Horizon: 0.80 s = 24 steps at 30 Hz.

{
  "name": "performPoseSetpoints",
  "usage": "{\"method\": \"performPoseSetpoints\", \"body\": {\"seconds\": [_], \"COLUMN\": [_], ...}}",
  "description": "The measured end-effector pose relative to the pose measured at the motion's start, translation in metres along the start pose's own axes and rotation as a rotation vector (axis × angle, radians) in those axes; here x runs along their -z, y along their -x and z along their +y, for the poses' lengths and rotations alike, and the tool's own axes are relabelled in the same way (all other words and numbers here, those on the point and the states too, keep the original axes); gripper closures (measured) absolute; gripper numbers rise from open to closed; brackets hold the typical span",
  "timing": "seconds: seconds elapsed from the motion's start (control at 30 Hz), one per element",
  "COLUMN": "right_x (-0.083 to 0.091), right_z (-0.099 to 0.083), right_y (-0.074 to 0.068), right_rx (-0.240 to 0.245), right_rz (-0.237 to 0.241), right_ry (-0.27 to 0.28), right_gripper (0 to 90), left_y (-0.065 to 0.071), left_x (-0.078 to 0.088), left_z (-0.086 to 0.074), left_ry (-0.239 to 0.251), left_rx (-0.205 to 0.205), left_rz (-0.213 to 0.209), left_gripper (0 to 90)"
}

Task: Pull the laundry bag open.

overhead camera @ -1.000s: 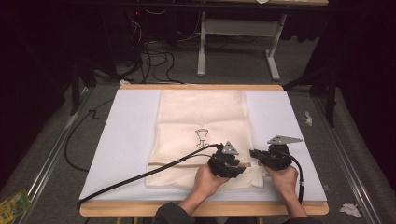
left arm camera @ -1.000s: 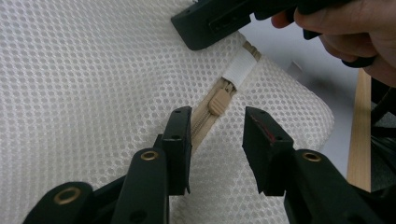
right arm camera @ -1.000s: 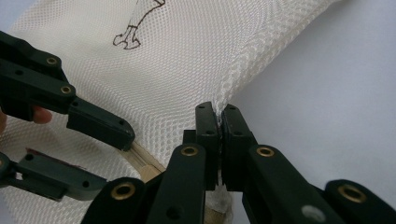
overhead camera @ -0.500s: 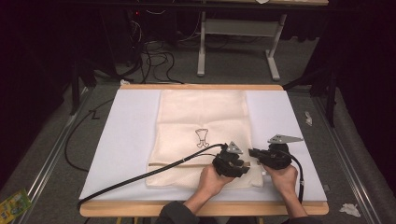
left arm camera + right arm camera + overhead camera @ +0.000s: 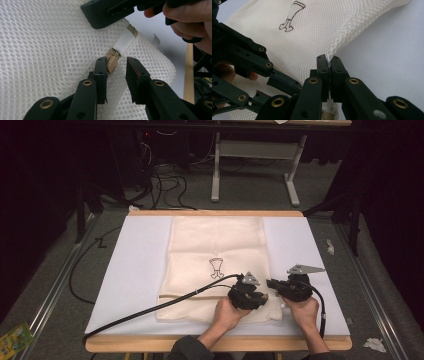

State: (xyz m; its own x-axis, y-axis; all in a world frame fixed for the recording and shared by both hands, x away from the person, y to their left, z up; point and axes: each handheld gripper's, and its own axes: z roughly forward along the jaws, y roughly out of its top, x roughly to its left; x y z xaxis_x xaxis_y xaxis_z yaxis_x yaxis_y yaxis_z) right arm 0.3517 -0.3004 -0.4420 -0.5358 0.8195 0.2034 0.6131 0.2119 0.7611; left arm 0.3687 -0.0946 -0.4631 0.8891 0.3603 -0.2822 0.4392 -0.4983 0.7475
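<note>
A black cable (image 5: 150,312) trailed across the white surface (image 5: 135,265), which stood among floor cables (image 5: 165,185) and a grey desk frame (image 5: 255,165). The cream mesh bag (image 5: 215,250) lay at its centre. At the bag's near right corner, the left tongs (image 5: 116,75) stood parted around a tan zipper pull (image 5: 112,63), while the right tongs (image 5: 330,72) were clamped on the bag's edge.

Each black gripper (image 5: 265,289) has brass-coloured rivets, a grey triangular plate and black cable; the sleeve (image 5: 187,347) looks dark grey.
</note>
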Motion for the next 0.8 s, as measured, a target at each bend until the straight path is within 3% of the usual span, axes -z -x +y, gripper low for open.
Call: {"method": "performPoseSetpoints", "body": {"seconds": [0.07, 0.2, 0.37, 0.6, 0.67, 0.8], "right_x": [0.001, 0.001, 0.0, -0.001, -0.002, -0.003], "right_z": [0.0, 0.0, -0.001, -0.003, -0.003, -0.002], "right_y": [0.001, 0.001, 0.001, 0.001, 0.001, 0.001], "right_rx": [-0.004, -0.007, -0.007, -0.016, -0.014, -0.013], "right_rz": [0.005, 0.011, 0.011, 0.015, 0.016, 0.016], "right_ry": [0.009, 0.013, 0.006, 0.009, 0.007, -0.001], "right_gripper": [88.7, 88.7, 88.7, 88.7, 88.7, 88.7], "left_y": [0.001, 0.001, -0.002, -0.002, -0.002, -0.003], "left_x": [0.003, -0.001, -0.007, -0.009, -0.009, -0.007], "left_z": [0.001, -0.001, -0.004, -0.004, -0.004, -0.004], "left_ry": [-0.007, -0.003, -0.002, 0.013, 0.018, -0.001], "left_rx": [-0.01, 0.007, 0.037, 0.049, 0.041, 0.025], "left_rz": [0.011, 0.005, -0.014, -0.027, -0.03, -0.007], "left_gripper": [71.0, 72.8, 83.2, 82.5, 79.2, 84.9]}}
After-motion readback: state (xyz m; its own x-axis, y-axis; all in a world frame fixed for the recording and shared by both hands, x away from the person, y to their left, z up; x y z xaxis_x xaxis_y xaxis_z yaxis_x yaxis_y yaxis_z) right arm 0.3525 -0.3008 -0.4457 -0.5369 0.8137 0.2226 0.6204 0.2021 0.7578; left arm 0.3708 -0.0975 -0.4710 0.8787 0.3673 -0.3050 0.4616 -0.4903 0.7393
